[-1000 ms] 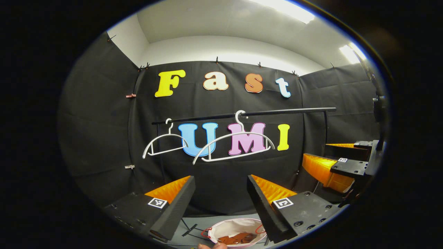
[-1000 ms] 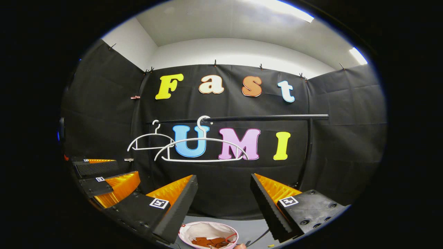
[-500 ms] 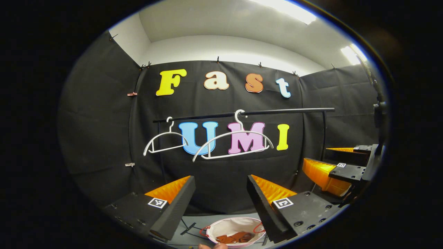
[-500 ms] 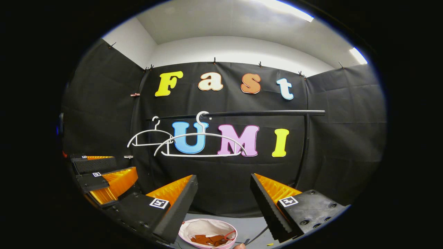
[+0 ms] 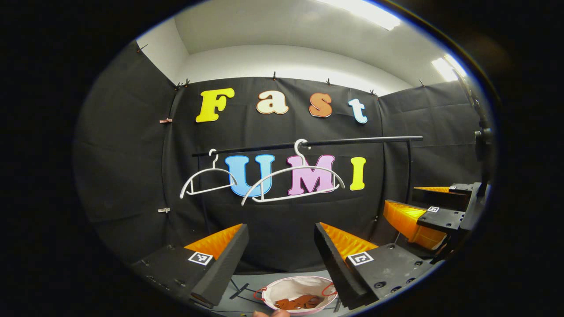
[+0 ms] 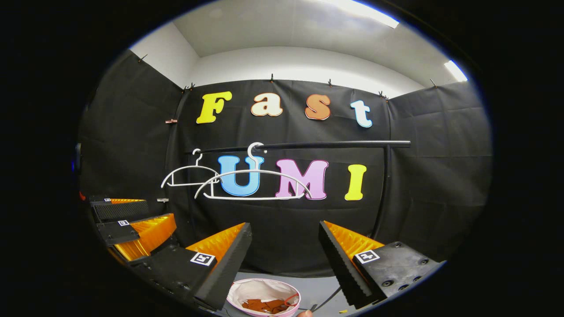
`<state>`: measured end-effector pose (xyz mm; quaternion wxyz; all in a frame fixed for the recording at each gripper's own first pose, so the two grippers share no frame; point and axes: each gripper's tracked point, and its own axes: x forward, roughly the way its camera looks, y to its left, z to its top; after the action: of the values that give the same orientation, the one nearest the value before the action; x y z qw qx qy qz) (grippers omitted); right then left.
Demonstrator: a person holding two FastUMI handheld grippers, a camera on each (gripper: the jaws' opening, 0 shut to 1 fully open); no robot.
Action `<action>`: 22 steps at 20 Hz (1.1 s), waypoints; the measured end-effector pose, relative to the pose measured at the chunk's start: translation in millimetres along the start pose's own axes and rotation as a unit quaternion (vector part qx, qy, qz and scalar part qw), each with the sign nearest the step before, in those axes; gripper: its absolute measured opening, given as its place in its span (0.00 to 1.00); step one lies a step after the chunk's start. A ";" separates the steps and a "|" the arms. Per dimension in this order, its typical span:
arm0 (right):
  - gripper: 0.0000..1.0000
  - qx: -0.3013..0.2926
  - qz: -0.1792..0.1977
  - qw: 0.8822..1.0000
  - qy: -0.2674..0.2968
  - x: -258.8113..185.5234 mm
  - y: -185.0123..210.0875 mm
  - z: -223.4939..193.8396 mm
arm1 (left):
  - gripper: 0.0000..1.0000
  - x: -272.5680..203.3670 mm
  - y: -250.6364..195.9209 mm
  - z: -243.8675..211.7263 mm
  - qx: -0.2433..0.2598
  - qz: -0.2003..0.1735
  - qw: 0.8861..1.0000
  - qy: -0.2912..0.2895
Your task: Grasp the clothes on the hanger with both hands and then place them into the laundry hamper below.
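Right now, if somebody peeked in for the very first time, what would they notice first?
Probably the two bare white hangers on the black rail against the back wall, with nothing hanging on them. Down below sits the white laundry hamper with rust-brown clothes already inside. Up close, the left gripper and right gripper both hover with jaws wide apart, holding nothing.

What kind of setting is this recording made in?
Likely a staged recording booth set up as a laundry corner: black cloth walls, a clothes rail with two bare white hangers, and a hamper below.
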<state>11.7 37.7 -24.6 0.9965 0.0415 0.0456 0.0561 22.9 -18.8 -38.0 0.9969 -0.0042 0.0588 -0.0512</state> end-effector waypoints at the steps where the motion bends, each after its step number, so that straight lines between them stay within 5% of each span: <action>1: 0.99 0.001 0.000 1.000 -0.001 1.7 -0.9 0.5 | 0.95 0.6 -0.7 1.0 -0.001 0.000 1.000 -0.001; 22: 0.99 -0.006 0.000 1.000 0.005 6.1 3.6 -6.0 | 0.95 5.2 0.7 -5.0 0.013 0.001 1.000 0.001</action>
<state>16.8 42.4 -30.7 0.9965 0.0348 0.0505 0.0567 27.4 -18.6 -43.6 0.9969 0.0085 0.0593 -0.0511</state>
